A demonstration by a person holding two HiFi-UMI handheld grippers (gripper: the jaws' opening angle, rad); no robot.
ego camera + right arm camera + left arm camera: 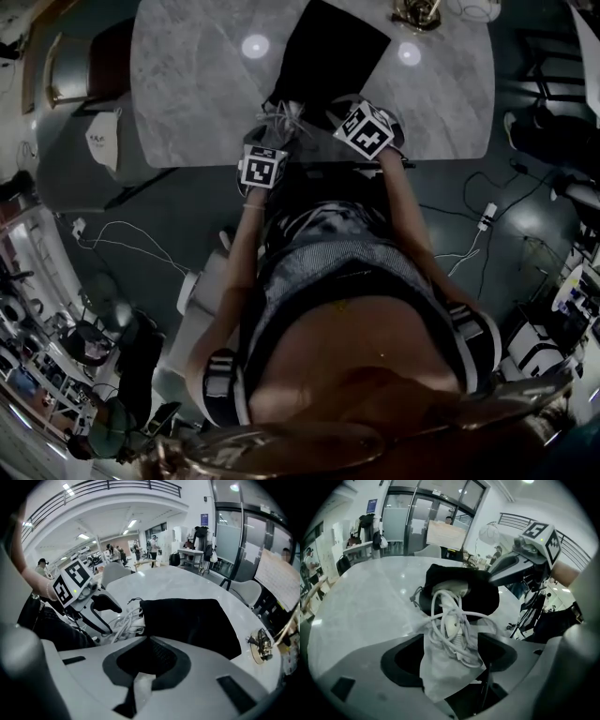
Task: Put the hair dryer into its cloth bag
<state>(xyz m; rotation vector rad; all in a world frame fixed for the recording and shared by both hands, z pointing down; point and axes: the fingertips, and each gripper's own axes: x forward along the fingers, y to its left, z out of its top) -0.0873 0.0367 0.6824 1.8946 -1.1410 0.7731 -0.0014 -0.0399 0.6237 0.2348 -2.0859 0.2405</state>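
The step in hand is feeding the hair dryer into the cloth bag point(328, 56), and it looks roughly halfway done. The bag lies flat on the table point(187, 75) with its mouth toward the person at the near edge.

In the left gripper view, the white body of the hair dryer point(450, 587) sits just inside the bag's mouth. Its cord point(452, 625) is still outside, spilling in loose loops from the mouth back toward the person.

The left gripper point(452, 660) has its jaws drawn in on the bundled cord, which fills the gap between them. The right gripper point(147, 656) appears pinched on the bag's mouth edge, with dark fabric between its jaws, holding the opening up.

The next move probably calls for the left gripper to push the cord forward into the mouth while the right gripper keeps the edge lifted and steady. The loops look likely to snag on the rim or slip back out, so the bundle should go in together.
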